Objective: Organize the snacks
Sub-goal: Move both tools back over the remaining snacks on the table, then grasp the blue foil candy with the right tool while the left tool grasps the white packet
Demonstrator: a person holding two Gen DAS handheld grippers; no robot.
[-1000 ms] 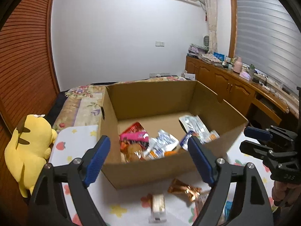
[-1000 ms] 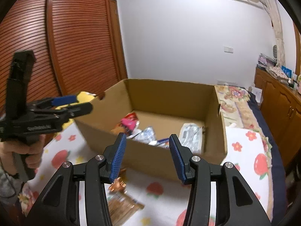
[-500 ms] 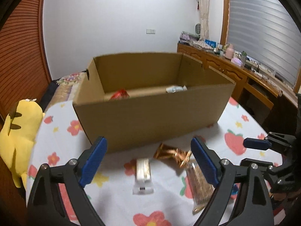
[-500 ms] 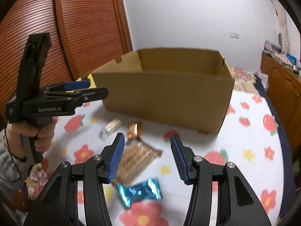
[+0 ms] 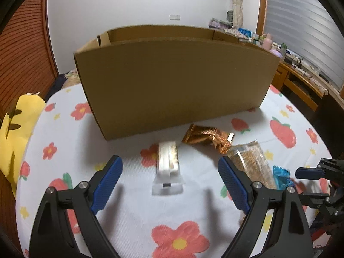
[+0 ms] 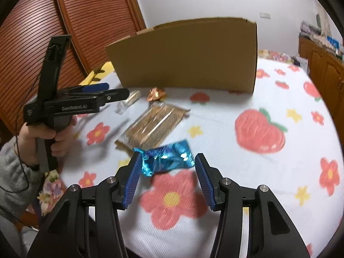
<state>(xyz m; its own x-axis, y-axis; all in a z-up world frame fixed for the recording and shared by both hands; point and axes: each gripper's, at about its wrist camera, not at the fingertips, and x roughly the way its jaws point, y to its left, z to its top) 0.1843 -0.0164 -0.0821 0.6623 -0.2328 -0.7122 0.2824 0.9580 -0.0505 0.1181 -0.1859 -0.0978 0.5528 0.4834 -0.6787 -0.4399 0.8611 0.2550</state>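
Note:
A brown cardboard box (image 5: 176,81) stands on the flowered tablecloth; it also shows in the right wrist view (image 6: 189,53). In front of it lie a white wrapped snack (image 5: 168,161), a copper foil packet (image 5: 208,136), a clear pack of brown sticks (image 5: 251,163) and a blue foil packet (image 5: 281,177). My left gripper (image 5: 169,180) is open, low over the cloth, its jaws either side of the white snack. My right gripper (image 6: 167,172) is open, and the blue foil packet (image 6: 165,160) lies between its fingertips. The stick pack (image 6: 152,124) lies just beyond it.
A yellow plush toy (image 5: 15,129) lies at the table's left edge. Wooden slatted doors (image 6: 90,21) stand on the left. A wooden cabinet (image 5: 301,81) with clutter runs along the right wall under the window blinds. The other gripper (image 6: 73,103) shows at the left of the right wrist view.
Both grippers have dropped from above the box opening down to the tablecloth in front of it. The box's inside is now hidden. The right jaws have widened around the blue packet.

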